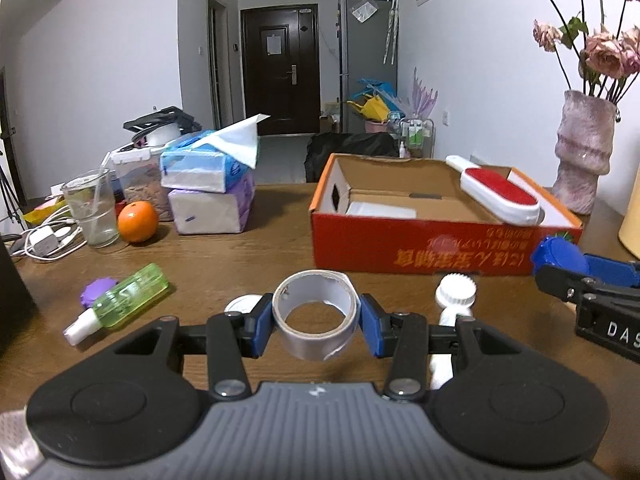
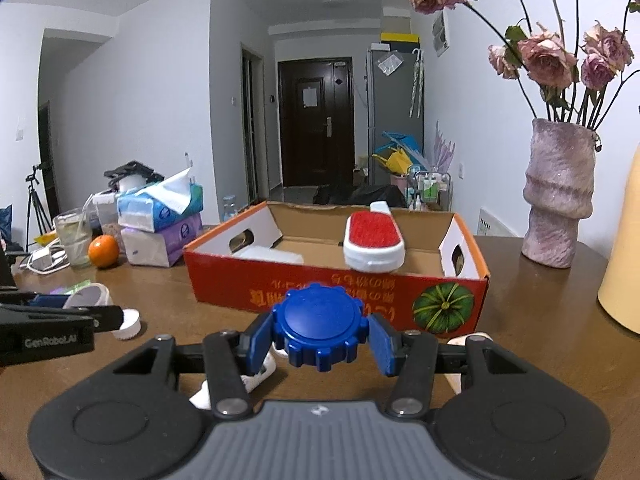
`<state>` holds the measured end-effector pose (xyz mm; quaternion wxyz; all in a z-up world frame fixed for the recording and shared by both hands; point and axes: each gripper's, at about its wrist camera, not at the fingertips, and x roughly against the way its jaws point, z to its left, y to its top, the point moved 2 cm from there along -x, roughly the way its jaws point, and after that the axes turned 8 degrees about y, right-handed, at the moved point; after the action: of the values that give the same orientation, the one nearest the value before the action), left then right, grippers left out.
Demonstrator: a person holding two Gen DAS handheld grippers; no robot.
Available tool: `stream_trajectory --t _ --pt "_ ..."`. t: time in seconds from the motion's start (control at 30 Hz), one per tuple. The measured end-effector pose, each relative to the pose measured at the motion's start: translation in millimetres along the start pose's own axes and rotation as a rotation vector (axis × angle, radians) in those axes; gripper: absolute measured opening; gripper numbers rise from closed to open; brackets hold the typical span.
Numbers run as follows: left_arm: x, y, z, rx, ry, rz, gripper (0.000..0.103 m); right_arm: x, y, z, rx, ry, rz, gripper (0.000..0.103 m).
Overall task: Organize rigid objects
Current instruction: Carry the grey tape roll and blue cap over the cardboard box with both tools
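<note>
Silver-grey, the roll of tape sat clamped between the pads of the left gripper, lifted clear of the wooden table, while the right gripper was closed on a blue ridged lid. Both hung just short of the red cardboard box, where a red-faced lint brush already lay, so the carrying step looked under way. Next, each would need raising over the near wall before letting go.

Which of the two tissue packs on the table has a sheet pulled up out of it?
The blue tissue pack on top of the stack: a white sheet sticks up from its opening. The purple tissue pack beneath it shows no sheet.
</note>
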<state>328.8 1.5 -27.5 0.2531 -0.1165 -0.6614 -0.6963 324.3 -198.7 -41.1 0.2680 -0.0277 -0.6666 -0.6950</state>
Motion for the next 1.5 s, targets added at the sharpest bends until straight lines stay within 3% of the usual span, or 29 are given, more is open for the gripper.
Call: stream_trajectory --t 0.73,1.5 --pt "-37.0 40.8 -39.3 0.044 -0.008 -0.043 0.046 -28.1 31.8 -23.2 -0.032 -0.003 -0.057 0.051" --pt "-98.2 81.0 -43.9 0.095 -0.007 -0.052 0.046 -106.8 58.9 -23.2 -0.031 0.028 -0.049 0.051"
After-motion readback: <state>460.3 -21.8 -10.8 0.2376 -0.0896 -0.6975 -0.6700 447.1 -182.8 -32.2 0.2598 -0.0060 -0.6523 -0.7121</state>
